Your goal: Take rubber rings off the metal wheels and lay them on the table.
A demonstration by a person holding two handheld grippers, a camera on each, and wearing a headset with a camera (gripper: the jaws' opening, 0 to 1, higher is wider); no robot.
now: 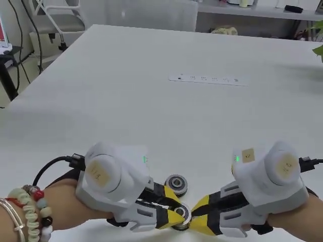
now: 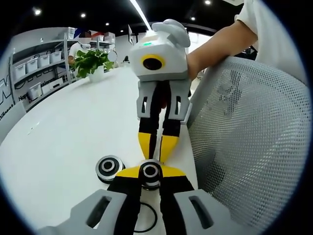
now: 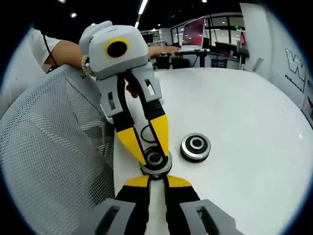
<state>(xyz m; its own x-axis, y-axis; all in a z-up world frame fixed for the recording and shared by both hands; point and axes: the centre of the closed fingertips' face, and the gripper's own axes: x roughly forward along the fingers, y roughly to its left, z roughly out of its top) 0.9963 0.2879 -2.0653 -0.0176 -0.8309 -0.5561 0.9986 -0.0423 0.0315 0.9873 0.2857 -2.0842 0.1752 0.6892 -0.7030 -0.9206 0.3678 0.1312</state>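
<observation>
Where the two pairs meet, my left tongs (image 2: 149, 171) stand clamped across a metal wheel (image 3: 156, 160), its axis upright and its bore showing. My right tongs (image 3: 157, 182), jaws nearly together, touch the wheel's rim. Whether they pinch rubber I cannot tell. The wheel lies at 12 o'clock of the right tongs, which I judge to be the pair free to peel. At 12 o'clock of it in the head view, a second wheel (image 1: 176, 184) lies flat, silver-hubbed and dark-banded. A loose rubber ring (image 2: 155, 216) lies on the white tabletop (image 1: 151, 101) under the left tongs.
</observation>
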